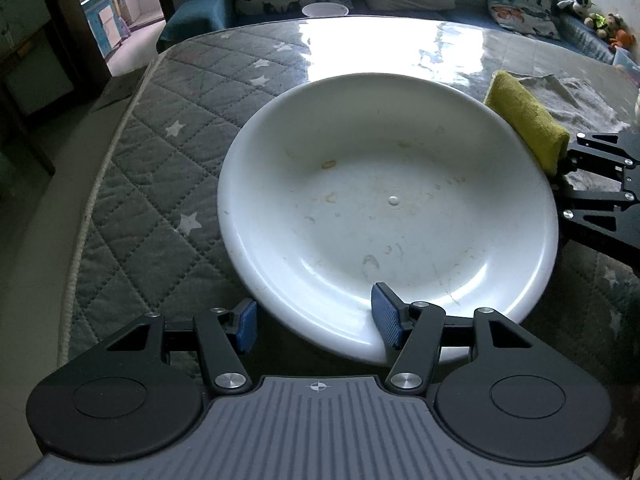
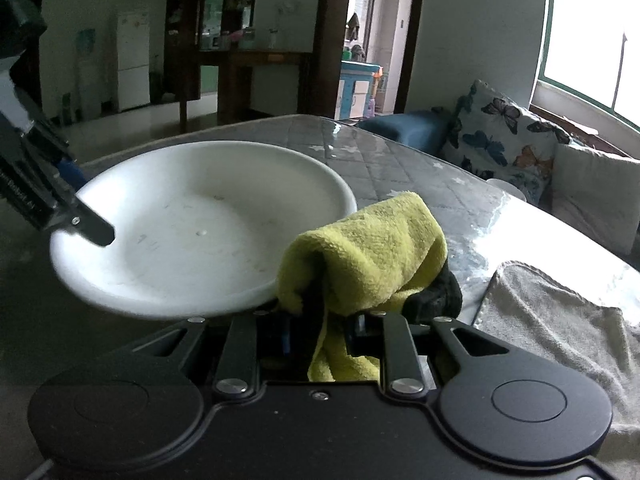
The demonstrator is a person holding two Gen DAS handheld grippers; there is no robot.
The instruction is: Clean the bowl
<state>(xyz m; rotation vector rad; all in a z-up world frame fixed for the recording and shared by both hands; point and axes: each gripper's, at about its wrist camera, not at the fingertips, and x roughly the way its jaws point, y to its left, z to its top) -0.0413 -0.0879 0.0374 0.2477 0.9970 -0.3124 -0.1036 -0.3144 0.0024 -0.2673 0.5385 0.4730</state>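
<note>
A wide white bowl (image 1: pixel 392 200) with faint brownish stains rests over the quilted, glass-topped table (image 1: pixel 160 140). My left gripper (image 1: pixel 316 322) straddles its near rim, one blue pad (image 1: pixel 386 320) inside the bowl and the other (image 1: pixel 246 326) outside, closed on the rim. In the right wrist view the bowl (image 2: pixel 192 232) looks tilted, with the left gripper's finger (image 2: pixel 92 232) over its left edge. My right gripper (image 2: pixel 320 320) is shut on a folded yellow cloth (image 2: pixel 368 248) just beside the bowl's right rim. The same cloth (image 1: pixel 528 120) shows at the bowl's edge in the left wrist view.
A grey towel (image 2: pixel 552 320) lies flat on the table to the right of the bowl. A small white cup (image 1: pixel 325 10) stands at the far table edge. Butterfly-print pillows (image 2: pixel 500 136) and a sofa sit beyond. The table's left edge (image 1: pixel 80 240) drops to the floor.
</note>
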